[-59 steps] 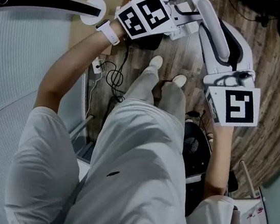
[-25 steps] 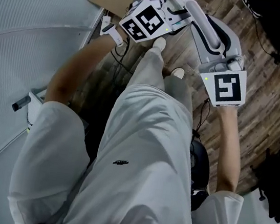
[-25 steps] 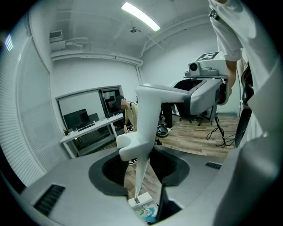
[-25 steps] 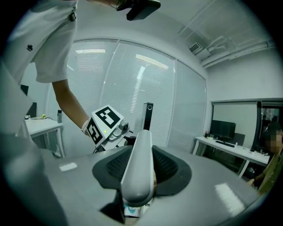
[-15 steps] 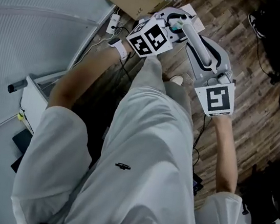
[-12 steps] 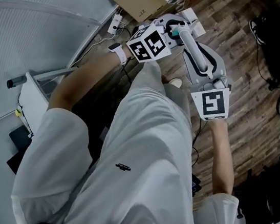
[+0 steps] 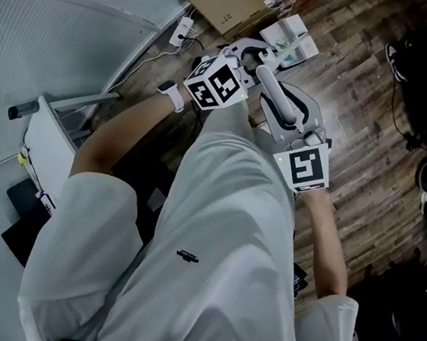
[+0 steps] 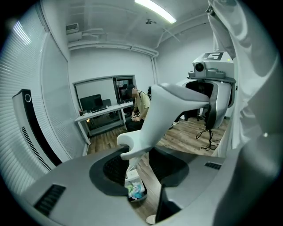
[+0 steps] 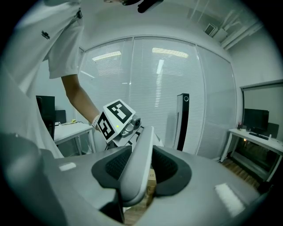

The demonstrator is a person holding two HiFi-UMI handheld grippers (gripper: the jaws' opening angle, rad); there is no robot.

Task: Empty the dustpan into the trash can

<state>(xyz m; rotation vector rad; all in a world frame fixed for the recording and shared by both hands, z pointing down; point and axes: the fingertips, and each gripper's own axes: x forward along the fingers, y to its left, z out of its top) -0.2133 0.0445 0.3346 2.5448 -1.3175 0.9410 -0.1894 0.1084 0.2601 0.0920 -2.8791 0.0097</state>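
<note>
Dustpan (image 7: 281, 108) position: held off the wooden floor (image 7: 364, 108) in front of the person's legs, between both grippers.

Left gripper (image 7: 249, 59): the fingers are closed on the hooked end of the white handle, and the pads bear on it from both sides in the left gripper view.

Right gripper (image 7: 301, 135): the fingers have just been opening wider. In the right gripper view a pale edge of the dustpan fills the gap between the pads, and both pads lie against it, so it reads as gripped.

Long axis: it runs from the right gripper, close to the body, out to the left gripper at the far end.

Trash can (image 7: 291, 39): taken to be the small white container with coloured litter in it, standing on the floor just beyond the left gripper and roughly in line with the axis. The left hand is the nearer one.

Next move, by judgement: carry the far end over the container, then tilt the dustpan. Whether the dustpan holds any debris cannot be seen.
</note>
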